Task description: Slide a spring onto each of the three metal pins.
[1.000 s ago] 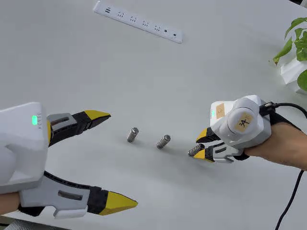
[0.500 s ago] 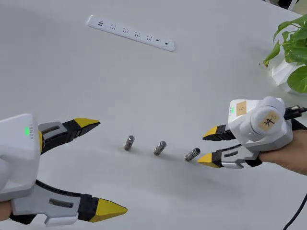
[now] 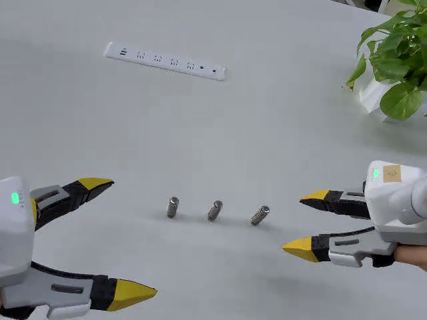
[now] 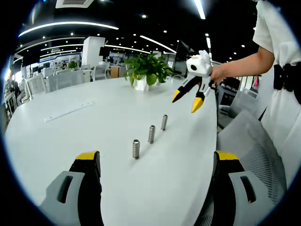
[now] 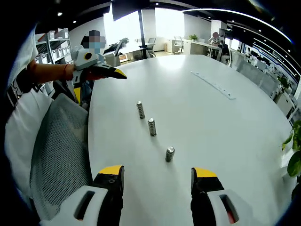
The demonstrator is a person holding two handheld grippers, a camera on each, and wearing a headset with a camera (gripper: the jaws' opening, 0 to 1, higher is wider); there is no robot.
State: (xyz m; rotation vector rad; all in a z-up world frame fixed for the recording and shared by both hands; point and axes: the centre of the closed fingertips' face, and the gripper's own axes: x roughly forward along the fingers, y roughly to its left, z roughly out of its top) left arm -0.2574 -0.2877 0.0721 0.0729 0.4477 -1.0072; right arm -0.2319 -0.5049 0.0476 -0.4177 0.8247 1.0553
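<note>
The only label is a tan sticker (image 3: 391,173) on the right gripper (image 3: 305,222), and its writing is too small to read. The power strip (image 3: 165,61) at the far side of the white bench (image 3: 267,133) shows no legible mark. A green light (image 3: 15,198) glows on the left gripper (image 3: 117,239), and 1 more glows on the right gripper beside the sticker. 3 pins stand in a row on the bench between the 2 grippers: the first pin (image 3: 173,207) nearest the left gripper, the middle pin (image 3: 214,211), and the third pin (image 3: 259,215) nearest the right gripper. Each of the 3 has a spring (image 3: 172,211) coiled around it under a metal cap. Both pairs of yellow-tipped fingers are spread apart and grasp nothing, the left pair wider, and all 4 tips are clear of the pins. 1 potted plant (image 3: 393,60) sits at the bench's far corner, well apart from the pins.
</note>
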